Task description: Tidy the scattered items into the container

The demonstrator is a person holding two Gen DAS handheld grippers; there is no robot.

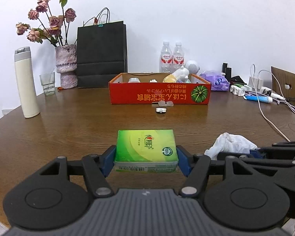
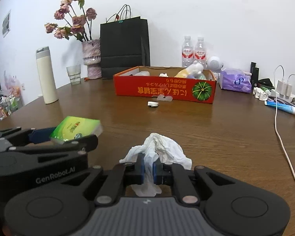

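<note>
My left gripper (image 1: 146,160) is shut on a green tissue pack (image 1: 146,147), held above the brown table; the pack also shows in the right wrist view (image 2: 76,127). My right gripper (image 2: 148,170) is shut on a crumpled white tissue (image 2: 163,149), which also shows in the left wrist view (image 1: 230,144). The red cardboard box (image 1: 159,96) stands at the far middle of the table with several items inside; it shows in the right wrist view too (image 2: 163,90). A small white object (image 1: 160,110) and a clear plastic piece (image 1: 165,103) lie just in front of the box.
A white thermos (image 1: 26,82), a glass (image 1: 47,83), a flower vase (image 1: 66,66) and a black paper bag (image 1: 102,55) stand at the back left. Two water bottles (image 1: 172,57), a purple tissue pack (image 2: 236,81), chargers, cables (image 2: 285,143) and a blue tube (image 2: 281,107) sit at right.
</note>
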